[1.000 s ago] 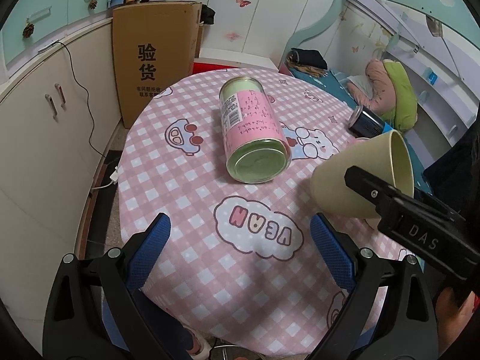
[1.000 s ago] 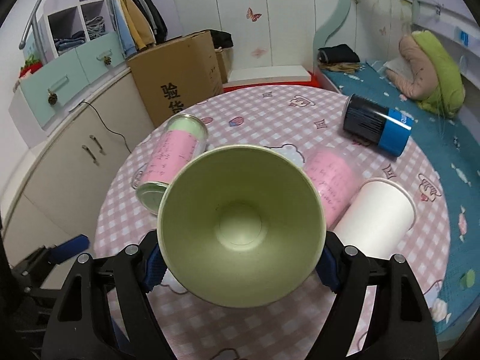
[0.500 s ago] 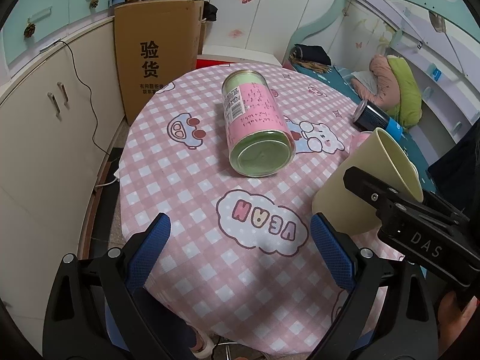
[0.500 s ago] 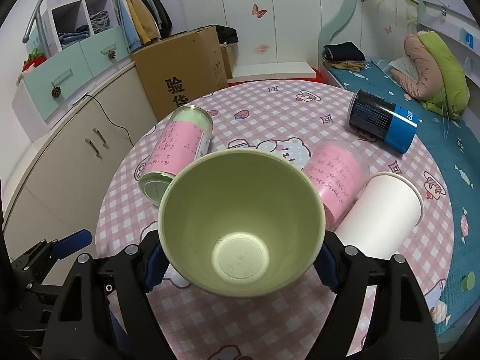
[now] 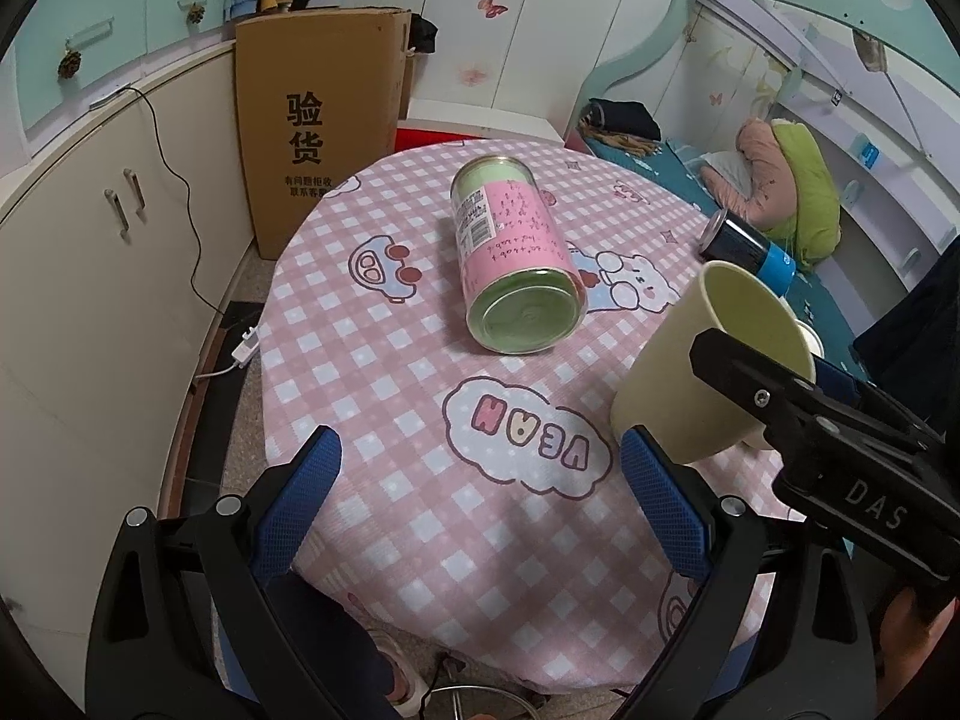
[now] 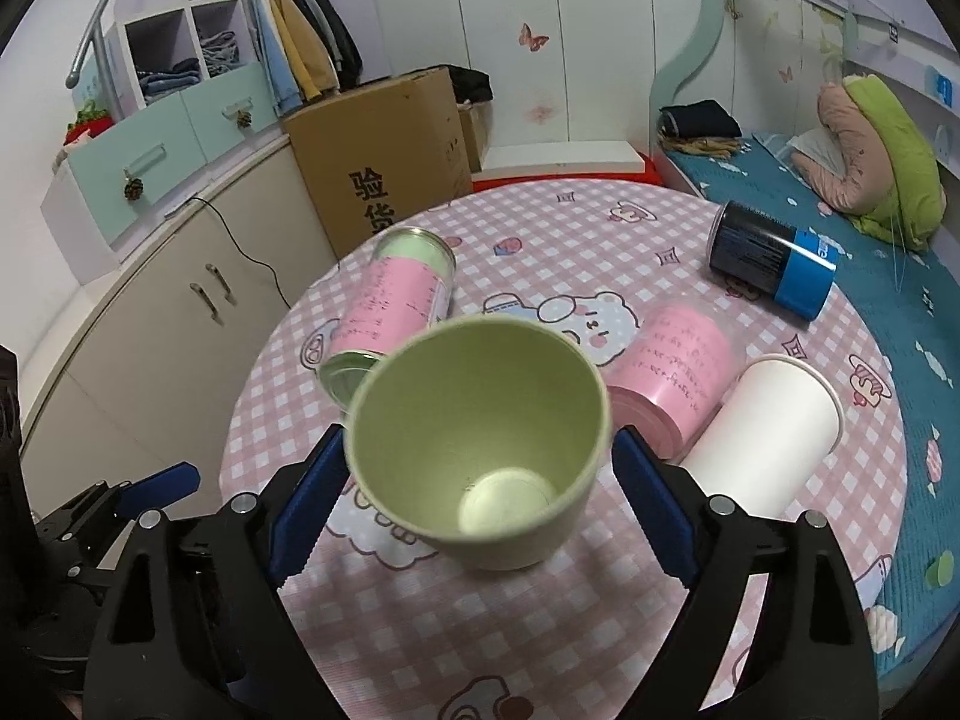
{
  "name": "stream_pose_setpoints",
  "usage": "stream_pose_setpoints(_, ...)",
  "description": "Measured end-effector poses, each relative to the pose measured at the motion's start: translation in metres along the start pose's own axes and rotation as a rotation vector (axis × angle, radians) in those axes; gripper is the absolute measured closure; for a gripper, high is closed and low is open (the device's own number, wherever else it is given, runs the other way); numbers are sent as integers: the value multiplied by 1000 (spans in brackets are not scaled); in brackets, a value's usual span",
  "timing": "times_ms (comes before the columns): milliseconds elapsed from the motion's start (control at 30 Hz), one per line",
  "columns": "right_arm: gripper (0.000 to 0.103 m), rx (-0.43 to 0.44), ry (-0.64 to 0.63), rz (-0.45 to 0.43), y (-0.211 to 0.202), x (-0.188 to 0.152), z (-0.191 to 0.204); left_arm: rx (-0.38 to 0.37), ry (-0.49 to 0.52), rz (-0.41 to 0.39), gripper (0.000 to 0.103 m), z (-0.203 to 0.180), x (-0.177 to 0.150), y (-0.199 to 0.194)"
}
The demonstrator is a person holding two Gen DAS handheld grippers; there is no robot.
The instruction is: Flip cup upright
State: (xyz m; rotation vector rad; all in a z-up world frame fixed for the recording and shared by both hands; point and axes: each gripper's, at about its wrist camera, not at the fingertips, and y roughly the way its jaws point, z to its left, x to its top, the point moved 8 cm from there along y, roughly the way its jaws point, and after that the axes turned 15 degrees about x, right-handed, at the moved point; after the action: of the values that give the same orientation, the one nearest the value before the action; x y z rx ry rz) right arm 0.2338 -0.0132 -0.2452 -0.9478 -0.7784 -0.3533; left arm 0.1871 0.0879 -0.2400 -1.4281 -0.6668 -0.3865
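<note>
Since the earlier frame the green cup (image 6: 480, 444) has turned from mouth-forward to nearly upright, pinched in the right gripper (image 6: 480, 480) just above the desk (image 5: 372, 372), while the left gripper (image 5: 480, 498) hangs spread and empty. I judge the flip almost done; only setting it down and releasing is left. From left to right the desk carries one green-ended pink can (image 6: 390, 306), one pink cup (image 6: 678, 378), one white cup (image 6: 768, 438) and one blue can (image 6: 774, 258), all lying.

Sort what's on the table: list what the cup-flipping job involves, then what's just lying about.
In the job:
green cup
right tongs, gripping it

Lying about:
pink-and-green can
pink cup
white cup
blue-and-black can
left tongs, open
</note>
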Motion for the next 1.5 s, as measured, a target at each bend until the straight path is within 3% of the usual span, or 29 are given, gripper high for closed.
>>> stream_pose_setpoints(467, 16, 10, -22, -131, -73, 9, 16, -5, 36, -110, 8, -18, 8, -52)
stream_pose_setpoints(567, 8, -11, -45, -173, -99, 9, 18, 6, 43, -157, 8, -22, 10, -69)
stream_pose_setpoints(867, 8, -30, -101, -298, -173, 2, 29, 68, 57, -359, 8, -33, 18, -138)
stream_pose_setpoints(1100, 8, -43, -156, -390, -216, -5, 44, 69, 52, -497, 8, -39, 19, -187)
stream_pose_setpoints(1500, 7, -45, -190, -474, -257, -18, 54, 65, 74, -567, 8, -55, 2, -223)
